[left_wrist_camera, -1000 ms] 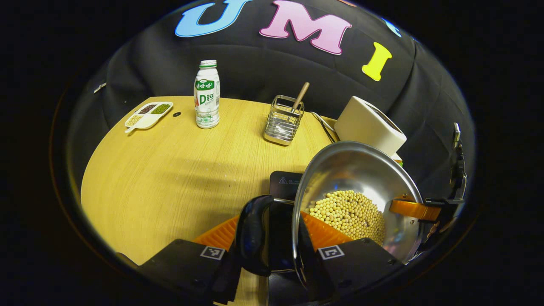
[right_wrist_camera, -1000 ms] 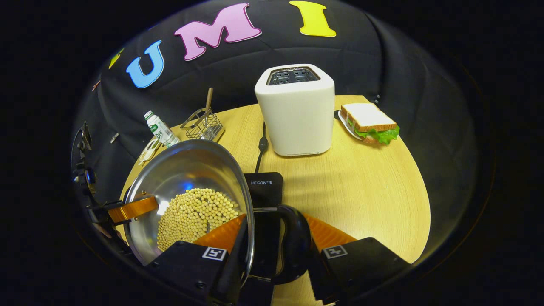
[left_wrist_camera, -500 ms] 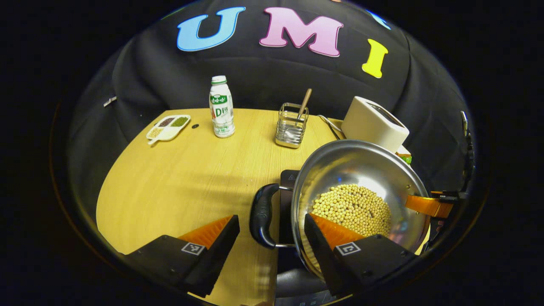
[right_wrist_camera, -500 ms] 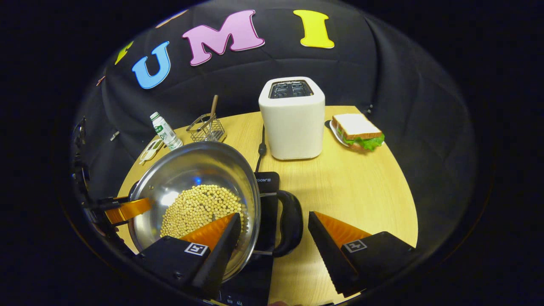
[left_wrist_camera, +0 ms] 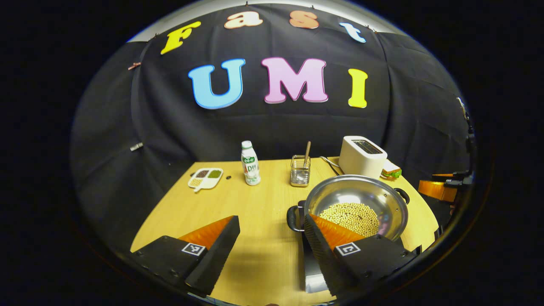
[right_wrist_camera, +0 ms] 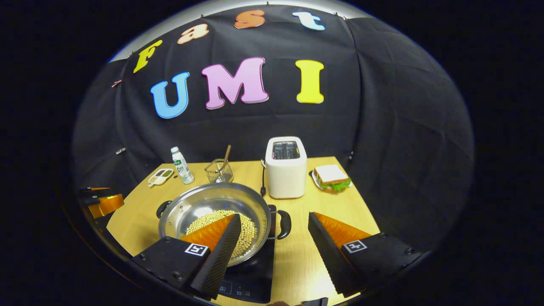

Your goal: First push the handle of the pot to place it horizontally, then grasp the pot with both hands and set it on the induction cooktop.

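Nearest in the left gripper view, the left gripper [left_wrist_camera: 272,238] stands wide open and holds nothing; in the right gripper view the right gripper [right_wrist_camera: 274,238] is likewise spread wide and empty. Both are clear of the pot, which suggests the setting-down is done and the release made.

Just beyond them the pot [right_wrist_camera: 214,212] sits on the black induction cooktop [right_wrist_camera: 250,280], near the front edge of the desk [right_wrist_camera: 340,204]. It is a shallow, shiny steel pan holding a heap of pale soybeans [left_wrist_camera: 350,216], with a dark loop handle [right_wrist_camera: 284,224] at each side, lying level.

Farther back stand a white toaster [right_wrist_camera: 285,168], a sandwich [right_wrist_camera: 332,176], a wire utensil holder [left_wrist_camera: 300,176] and a small bottle [left_wrist_camera: 250,168].
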A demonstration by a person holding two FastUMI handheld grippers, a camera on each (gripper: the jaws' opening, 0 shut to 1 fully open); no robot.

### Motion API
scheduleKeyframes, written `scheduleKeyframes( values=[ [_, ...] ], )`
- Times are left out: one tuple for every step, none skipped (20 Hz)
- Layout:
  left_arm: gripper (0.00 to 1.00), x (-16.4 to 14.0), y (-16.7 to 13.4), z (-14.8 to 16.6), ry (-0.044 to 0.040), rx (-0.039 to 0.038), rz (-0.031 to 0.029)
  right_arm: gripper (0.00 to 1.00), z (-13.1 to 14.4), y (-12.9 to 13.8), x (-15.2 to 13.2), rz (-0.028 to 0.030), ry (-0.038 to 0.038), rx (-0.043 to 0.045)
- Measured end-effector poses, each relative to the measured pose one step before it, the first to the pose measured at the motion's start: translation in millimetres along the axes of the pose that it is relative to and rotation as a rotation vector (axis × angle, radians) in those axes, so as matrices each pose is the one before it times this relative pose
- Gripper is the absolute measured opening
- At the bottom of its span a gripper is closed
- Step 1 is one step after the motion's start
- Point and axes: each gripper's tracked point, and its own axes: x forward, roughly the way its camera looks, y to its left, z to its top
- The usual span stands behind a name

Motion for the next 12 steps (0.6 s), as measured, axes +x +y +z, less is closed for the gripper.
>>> scheduleKeyframes(
  values=[
    [0.95,-18.52,5.43,5.15,-0.02801,-0.0061,0.00401,0.98,8.55,-2.22,-14.91,-0.02055,-0.03504,-0.00358],
    [0.96,-17.71,4.42,5.05,-0.02711,-0.01247,0.00358,0.98,8.29,-1.98,-13.95,-0.02348,-0.03304,0.00151],
    [0.95,-17.6,4.32,4.92,-0.02927,-0.01639,0.00119,0.99,8.83,0.59,-13.64,-0.0158,-0.0405,0.00372],
    [0.95,-16.51,3.56,4.54,-0.02981,-0.01655,-0.00256,0.99,8.2,1.84,-11.9,-0.00876,-0.03955,0.00253],
    [0.95,-15.22,3.93,5.53,-0.03472,-0.0138,-0.00023,0.99,5.85,2.8,-13.54,-0.00053,-0.03347,0.00021],
    [0.95,-15.31,4.64,3.96,-0.0288,-0.0063,0.00396,0.98,3.44,2.79,-13.37,0.00165,-0.02408,-0.0044],
    [0.95,-15.11,5.93,3.18,-0.02794,-0.00077,0.00945,0.99,0.82,2.13,-12.46,0.00564,-0.01645,-0.00411],
    [0.95,-12.3,4.11,3.97,-0.02875,0.00369,0.0125,0.99,2.26,2.08,-12.27,0.0067,-0.01397,-0.00524],
    [0.95,-12.96,4.66,3.89,-0.02489,0.00521,0.01569,0.99,0.35,-0.01,-11.89,-0.0004,-0.00887,-0.00275],
    [0.95,-13.11,4.06,3.54,-0.02151,0.00227,0.01555,0.99,1.29,0.1,-10.82,-0.00491,-0.01071,-0.00088],
    [0.95,-15.13,2.61,2.2,-0.02173,-0.00189,0.01156,0.98,1.53,-1.15,-11.14,-0.0078,-0.01672,0.0009],
    [0.95,-14.03,-1.7,3.7,-0.02463,-0.00479,-0.00178,0.98,2.34,-3.68,-14.05,-0.00645,-0.01754,-0.00082]
  ],
)
